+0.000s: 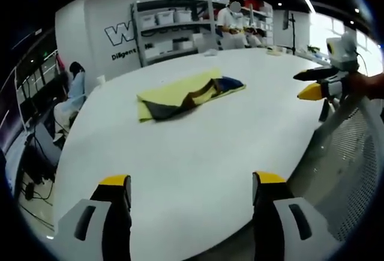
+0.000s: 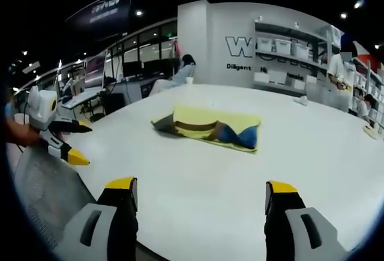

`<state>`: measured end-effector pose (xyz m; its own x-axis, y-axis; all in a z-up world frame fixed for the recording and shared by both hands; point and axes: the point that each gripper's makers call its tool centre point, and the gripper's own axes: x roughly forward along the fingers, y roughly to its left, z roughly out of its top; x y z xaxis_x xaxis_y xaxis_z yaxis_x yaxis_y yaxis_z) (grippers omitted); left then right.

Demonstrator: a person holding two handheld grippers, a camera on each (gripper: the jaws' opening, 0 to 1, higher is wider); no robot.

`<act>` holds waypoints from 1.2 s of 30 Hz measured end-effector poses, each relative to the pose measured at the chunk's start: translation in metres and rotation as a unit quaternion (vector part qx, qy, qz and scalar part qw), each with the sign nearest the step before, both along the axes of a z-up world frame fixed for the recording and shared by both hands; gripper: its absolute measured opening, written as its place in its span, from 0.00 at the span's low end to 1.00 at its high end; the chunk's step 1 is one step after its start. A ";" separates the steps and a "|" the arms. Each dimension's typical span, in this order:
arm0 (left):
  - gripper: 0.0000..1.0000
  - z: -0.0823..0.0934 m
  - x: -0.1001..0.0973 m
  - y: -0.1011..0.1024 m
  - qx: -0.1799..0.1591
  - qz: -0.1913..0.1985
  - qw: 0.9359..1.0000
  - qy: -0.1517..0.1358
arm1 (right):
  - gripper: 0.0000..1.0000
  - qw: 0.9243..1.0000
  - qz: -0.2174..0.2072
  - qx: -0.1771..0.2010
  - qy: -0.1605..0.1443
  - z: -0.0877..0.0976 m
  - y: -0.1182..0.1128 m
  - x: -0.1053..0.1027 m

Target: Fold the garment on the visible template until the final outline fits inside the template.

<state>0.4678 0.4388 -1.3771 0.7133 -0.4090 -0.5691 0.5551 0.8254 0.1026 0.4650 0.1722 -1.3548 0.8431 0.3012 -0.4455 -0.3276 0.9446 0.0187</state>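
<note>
Folded garment (image 1: 191,96) on yellow template (image 1: 174,90), both grippers' jaws wide, empty; wall lettering (image 2: 239,47) "W…", "Diligent".

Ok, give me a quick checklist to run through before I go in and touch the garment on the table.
1. Left hand-held gripper open, holding nothing: ok.
2. Right hand-held gripper open, holding nothing: ok.
3. Garment in full view on the white table: ok, seen whole from both sides.
4. Garment lies on the yellow template: ok, though its dark end pokes past the template edge in the right gripper view.
5. Final outline fits inside the template: not ok, the cloth looks bunched and spills over.
6. Both grippers close enough to grasp: not ok, they hang near the table edge, well short of the garment.
</note>
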 end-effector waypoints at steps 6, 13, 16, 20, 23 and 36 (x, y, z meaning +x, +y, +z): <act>0.80 -0.001 -0.002 0.000 0.000 -0.005 1.000 0.002 | 0.84 1.000 0.003 -0.006 0.006 -0.003 0.002 -0.002; 0.79 -0.002 -0.004 -0.002 0.003 -0.011 1.000 0.005 | 0.84 1.000 0.003 -0.006 0.010 -0.004 0.002 -0.003; 0.78 -0.003 -0.004 -0.001 0.003 -0.010 1.000 0.007 | 0.83 1.000 0.004 -0.007 0.012 -0.004 0.002 -0.003; 0.78 -0.004 -0.005 -0.001 0.004 -0.011 1.000 0.007 | 0.83 1.000 0.003 -0.007 0.013 -0.005 0.002 -0.004; 0.78 -0.005 -0.005 -0.001 0.005 -0.010 1.000 0.009 | 0.82 1.000 0.003 -0.007 0.014 -0.005 0.002 -0.004; 0.78 -0.005 -0.004 -0.001 0.013 -0.010 1.000 0.007 | 0.79 1.000 0.003 -0.006 0.022 -0.008 0.000 -0.005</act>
